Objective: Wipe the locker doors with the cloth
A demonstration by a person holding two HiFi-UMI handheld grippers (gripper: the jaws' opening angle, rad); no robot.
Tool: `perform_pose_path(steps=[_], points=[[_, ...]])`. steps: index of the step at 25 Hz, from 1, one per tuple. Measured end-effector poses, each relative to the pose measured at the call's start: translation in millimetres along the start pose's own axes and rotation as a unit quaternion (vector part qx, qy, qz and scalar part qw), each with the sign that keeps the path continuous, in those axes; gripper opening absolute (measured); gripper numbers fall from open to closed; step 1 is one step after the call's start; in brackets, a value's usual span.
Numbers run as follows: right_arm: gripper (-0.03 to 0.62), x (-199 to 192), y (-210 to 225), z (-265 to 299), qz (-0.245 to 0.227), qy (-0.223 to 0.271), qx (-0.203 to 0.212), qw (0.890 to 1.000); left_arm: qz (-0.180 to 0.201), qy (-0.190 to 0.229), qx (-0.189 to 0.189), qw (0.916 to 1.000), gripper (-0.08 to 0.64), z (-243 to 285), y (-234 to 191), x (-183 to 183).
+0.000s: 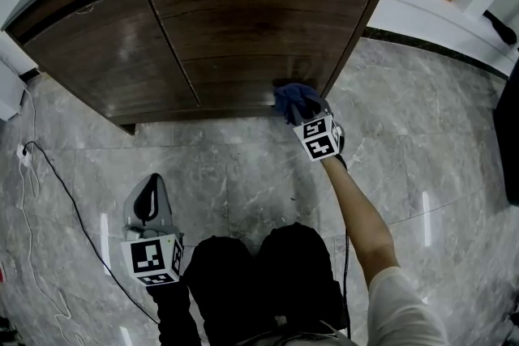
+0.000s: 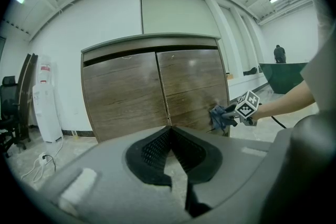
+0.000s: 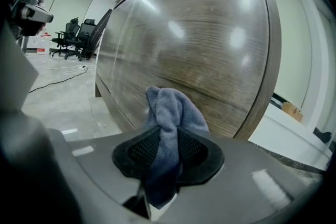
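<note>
A dark wood-grain locker (image 1: 243, 28) with two doors stands on a grey marble floor (image 1: 243, 174), seen from above by the person cleaning it. The right arm reaches out to the right door (image 1: 268, 44), low down near its outer corner. There the right claw (image 3: 167, 152) is clamped on a blue cloth (image 1: 293, 99), and the bunched end of the cloth appears to press against the wood. The left door (image 1: 113, 53) has nothing against it. The left claw (image 2: 170, 131) hangs near the person's legs, well apart from the locker, its jaws drawn together at the tips with nothing between them.

The cloth looks soft, light and limp. It is pinched through its gathered middle, with a wad standing proud of the jaws and a tail drooping behind. That hold seems sound. Drag across the door could tug so slack a fabric loose, so a firm pinch close to the wad likely serves best.
</note>
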State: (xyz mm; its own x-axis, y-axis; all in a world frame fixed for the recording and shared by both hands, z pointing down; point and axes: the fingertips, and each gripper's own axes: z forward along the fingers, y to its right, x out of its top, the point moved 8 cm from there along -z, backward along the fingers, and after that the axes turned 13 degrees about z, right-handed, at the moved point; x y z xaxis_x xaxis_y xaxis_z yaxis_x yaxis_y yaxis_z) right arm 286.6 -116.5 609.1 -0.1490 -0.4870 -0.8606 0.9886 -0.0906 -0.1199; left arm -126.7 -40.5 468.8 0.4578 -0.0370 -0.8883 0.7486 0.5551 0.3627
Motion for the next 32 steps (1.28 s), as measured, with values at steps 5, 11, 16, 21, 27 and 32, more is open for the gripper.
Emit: perform_pose_path(steps=[5,11,16,21,27,32], points=[[0.1,31,-5,-12,-0.022,0.022,-0.002,0.999,-0.003,0.001,0.0,1.0,0.0,-1,-2,-1],[0.1,57,-9,-24,-0.051,0.044,-0.015,0.998,-0.01,0.002,-0.002,0.9999,0.0,-4,-2,-3],[0.1,85,-9,-37,-0.062,0.069,-0.021,0.995,-0.013,0.003,-0.001,0.9999,0.0,-4,-4,-3],[0.1,122,-12,-54,-0.084,0.096,-0.027,0.991,-0.013,0.008,-0.003,0.9999,0.0,-4,-4,-1],[0.101,156,-15,-69,-0.095,0.129,-0.028,0.987,-0.018,0.009,-0.005,0.9998,0.001,-4,-3,-2],[0.101,170,-17,-74,-0.1,0.141,-0.028,0.985,-0.021,0.01,-0.004,0.9997,0.0,-4,-2,-2]])
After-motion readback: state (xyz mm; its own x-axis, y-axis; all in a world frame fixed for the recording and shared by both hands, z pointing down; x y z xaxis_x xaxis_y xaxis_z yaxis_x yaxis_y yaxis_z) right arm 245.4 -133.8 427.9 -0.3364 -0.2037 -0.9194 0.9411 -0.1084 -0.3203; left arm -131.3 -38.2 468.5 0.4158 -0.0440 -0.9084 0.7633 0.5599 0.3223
